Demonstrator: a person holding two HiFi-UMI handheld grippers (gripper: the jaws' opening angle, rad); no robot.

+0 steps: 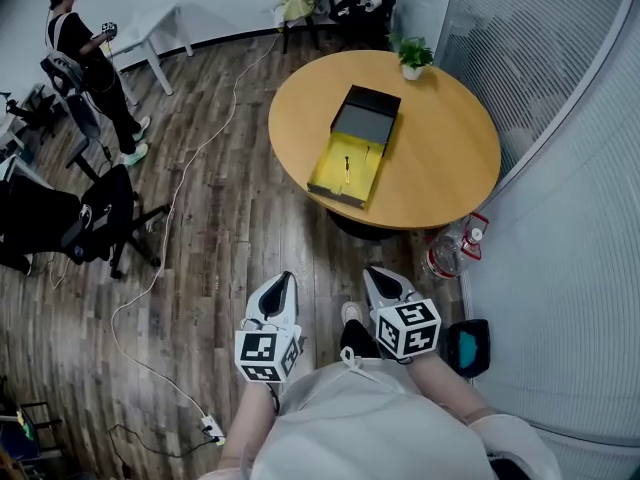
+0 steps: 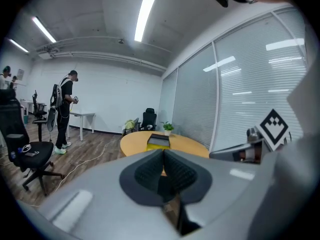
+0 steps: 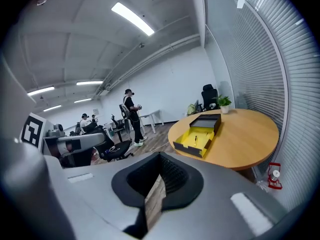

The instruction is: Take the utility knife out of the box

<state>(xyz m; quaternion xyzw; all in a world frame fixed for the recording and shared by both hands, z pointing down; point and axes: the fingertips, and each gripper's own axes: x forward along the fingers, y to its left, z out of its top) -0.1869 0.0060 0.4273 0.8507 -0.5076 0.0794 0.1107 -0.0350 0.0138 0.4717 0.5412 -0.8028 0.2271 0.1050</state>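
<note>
Head view is showing the round wooden table [image 1: 450, 148] at about 1 o'clock from the two tools, well apart from them across bare plank floor. The box [image 1: 372, 173] is lying open on the table's 9 o'clock half, its yellow tray reaching almost to the table edge nearest the person, and the utility knife [image 1: 345, 166] is resting in that yellow tray, with nothing covering it. The dark lid part [image 1: 365, 118] is adjoining the tray at its 12 o'clock end, and a small potted plant [image 1: 413, 56] is standing near the table's far rim. The left gripper [image 1: 283, 280] and the right gripper [image 1: 378, 273] are hanging side by side low in the frame, each with its jaws together and nothing between them; the two gripper views are showing the same, pads meeting at the tips. A clear bottle with a red cap [image 1: 447, 251] is sitting on the floor at the table's 5 o'clock edge, just beside the blind-covered glass wall [image 1: 560, 168] that is closing off the whole 3 o'clock side. A dark bin [image 1: 466, 348] is standing against that wall near the right gripper. A white cable [image 1: 180, 193] is running across the floor at 10 o'clock down to a power strip [image 1: 212, 430] at 7 o'clock. A black office chair [image 1: 100, 218] is standing at 9 o'clock, and another person [image 1: 90, 63] is standing at 10 o'clock beside a white desk [image 1: 150, 30]. Floor between the grippers and the table's near edge is lying open.
</note>
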